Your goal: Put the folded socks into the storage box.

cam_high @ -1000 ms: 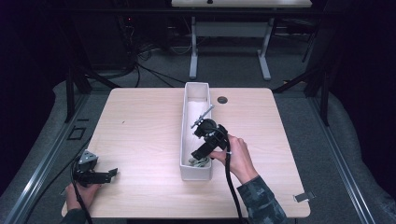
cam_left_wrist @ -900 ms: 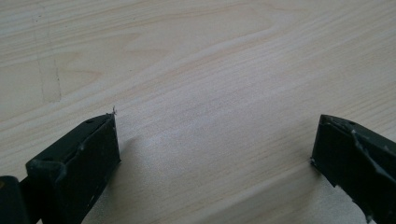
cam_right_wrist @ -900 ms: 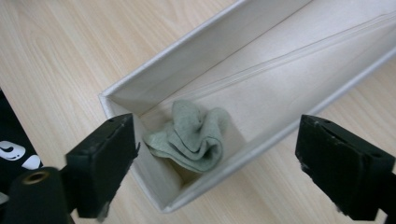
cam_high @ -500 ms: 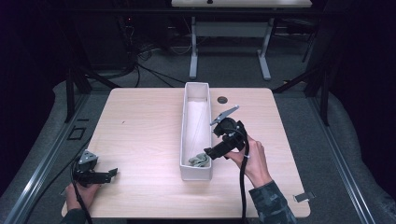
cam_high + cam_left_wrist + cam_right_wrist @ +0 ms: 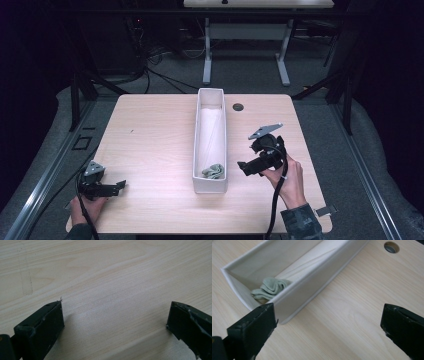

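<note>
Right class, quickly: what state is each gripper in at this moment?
Left gripper: open, nothing between its jaws, over bare table.
Right gripper: jaws just opened wide, holding nothing; the green cloth lies in the white bin.

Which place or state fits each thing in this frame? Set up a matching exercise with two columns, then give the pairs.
Things:
1. crumpled pale green cloth
2. long narrow white bin
3. right gripper
4. left gripper

Places or states:
a. resting low at the near left corner of the light wooden table, jaws open
b. lying at the near end inside the bin
c. standing lengthwise along the table's middle
d. held just right of the bin, jaws open and empty

Pairs: 1-b, 2-c, 3-d, 4-a
</note>
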Tool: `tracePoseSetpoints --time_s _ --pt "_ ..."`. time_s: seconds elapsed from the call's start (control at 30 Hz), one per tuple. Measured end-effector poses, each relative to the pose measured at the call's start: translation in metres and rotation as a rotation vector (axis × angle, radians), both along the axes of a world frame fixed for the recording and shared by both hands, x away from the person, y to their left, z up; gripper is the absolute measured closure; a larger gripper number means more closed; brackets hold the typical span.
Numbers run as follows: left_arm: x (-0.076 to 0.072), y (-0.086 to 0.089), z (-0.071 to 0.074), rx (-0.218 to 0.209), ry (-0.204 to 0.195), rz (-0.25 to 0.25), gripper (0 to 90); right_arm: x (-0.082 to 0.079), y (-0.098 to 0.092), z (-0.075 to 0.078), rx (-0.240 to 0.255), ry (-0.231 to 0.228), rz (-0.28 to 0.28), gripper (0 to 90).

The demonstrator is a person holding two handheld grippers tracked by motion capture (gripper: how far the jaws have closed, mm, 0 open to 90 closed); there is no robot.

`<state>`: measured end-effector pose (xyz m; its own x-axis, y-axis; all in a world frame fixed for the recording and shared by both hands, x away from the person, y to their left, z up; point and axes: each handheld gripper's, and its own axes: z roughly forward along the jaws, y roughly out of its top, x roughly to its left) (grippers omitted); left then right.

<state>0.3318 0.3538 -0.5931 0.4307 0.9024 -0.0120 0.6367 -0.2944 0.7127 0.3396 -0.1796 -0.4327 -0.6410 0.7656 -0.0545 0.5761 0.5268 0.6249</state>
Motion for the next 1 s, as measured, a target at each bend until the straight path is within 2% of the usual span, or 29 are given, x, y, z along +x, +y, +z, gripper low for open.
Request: tracePoseSetpoints --time_s 0.17,0.47,0.7,0.87,0.9,1.0 --pt "0.000 0.000 0.000 0.000 0.000 0.000 0.7 -0.005 -0.017 -0.012 0.009 0.000 -0.045 0.0" --pt "0.000 0.000 0.000 0.000 0.000 0.000 0.7 -0.015 -0.049 -0.045 0.014 -0.003 -0.127 0.0" --pt "0.000 0.000 0.000 0.001 0.000 -0.001 0.7 -0.022 -0.072 -0.080 0.009 0.006 -0.196 0.0" --pt "0.000 0.000 0.000 0.001 0.000 -0.001 0.7 -0.028 -0.085 -0.104 0.014 -0.002 -0.222 0.0" --pt "0.000 0.000 0.000 0.001 0.000 -0.001 0.6 -0.028 -0.087 -0.110 0.026 0.010 -0.219 0.0" --pt "0.000 0.000 0.000 0.001 0.000 -0.001 0.7 -0.029 -0.092 -0.126 -0.003 0.030 -0.244 0.0"
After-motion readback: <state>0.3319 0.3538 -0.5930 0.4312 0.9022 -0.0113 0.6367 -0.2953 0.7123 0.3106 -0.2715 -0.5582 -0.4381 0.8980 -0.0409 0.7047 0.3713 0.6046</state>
